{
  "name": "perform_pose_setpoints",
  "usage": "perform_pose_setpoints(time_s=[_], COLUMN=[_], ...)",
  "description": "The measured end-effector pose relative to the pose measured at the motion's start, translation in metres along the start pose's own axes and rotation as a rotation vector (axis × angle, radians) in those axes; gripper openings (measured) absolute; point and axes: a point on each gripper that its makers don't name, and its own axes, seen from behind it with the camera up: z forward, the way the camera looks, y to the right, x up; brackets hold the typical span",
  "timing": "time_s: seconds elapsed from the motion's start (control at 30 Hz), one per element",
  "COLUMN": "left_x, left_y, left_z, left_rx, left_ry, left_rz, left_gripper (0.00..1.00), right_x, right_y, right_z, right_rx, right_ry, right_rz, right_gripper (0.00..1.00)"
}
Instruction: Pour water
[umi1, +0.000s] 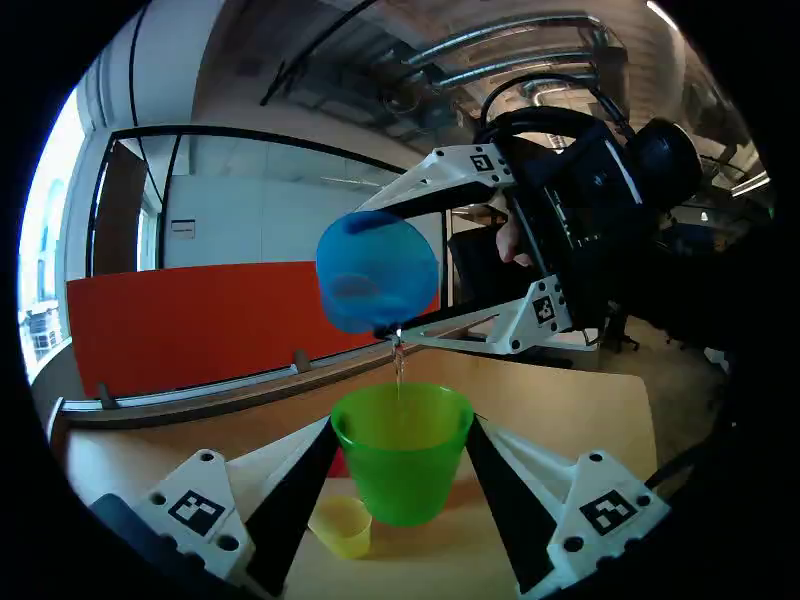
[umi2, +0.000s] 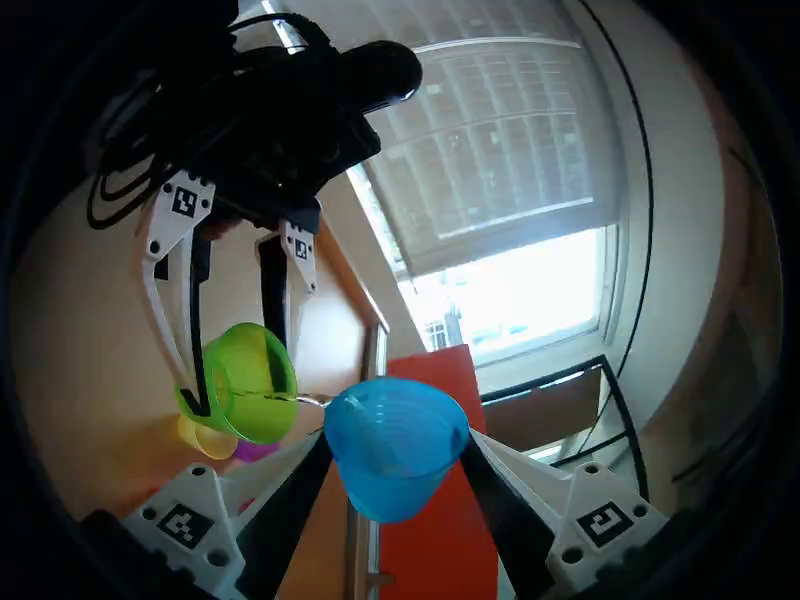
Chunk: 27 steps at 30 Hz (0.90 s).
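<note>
Green translucent plastic sits in the grasp of the left gripper (umi1: 400, 432): a smooth, tapered green cup (umi1: 402, 475), upright, pinched on both sides by the black fingers. Just above it the right gripper (umi2: 397, 448) is clenched on a blue cup (umi2: 395, 462), also translucent plastic, with faint rings around its inner wall. The blue cup is tipped well over, its lip directly over the green cup's round mouth, and a thin, clear stream of water (umi1: 398, 365) falls from that lip into the green cup. Below and to the left of the green cup a small yellow cup (umi1: 342, 525) stands on the pale wooden desk (umi1: 570, 400). A purple cup (umi2: 255, 452) peeks out beside it. A flat red panel (umi1: 180, 320) runs behind the desk's far edge.
</note>
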Motion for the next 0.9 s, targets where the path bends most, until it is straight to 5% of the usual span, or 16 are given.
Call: perform_pose_setpoints(time_s=[0.9], left_x=[-0.0009], left_y=[0.001], left_z=[0.0001], left_rx=[-0.001], left_ry=[0.0], left_rz=[0.002], left_gripper=[0.87], right_x=[0.0029], right_y=[0.0027], right_z=[0.0001], right_rx=[-0.01], right_ry=[0.001], right_rz=[-0.049], right_gripper=[0.9])
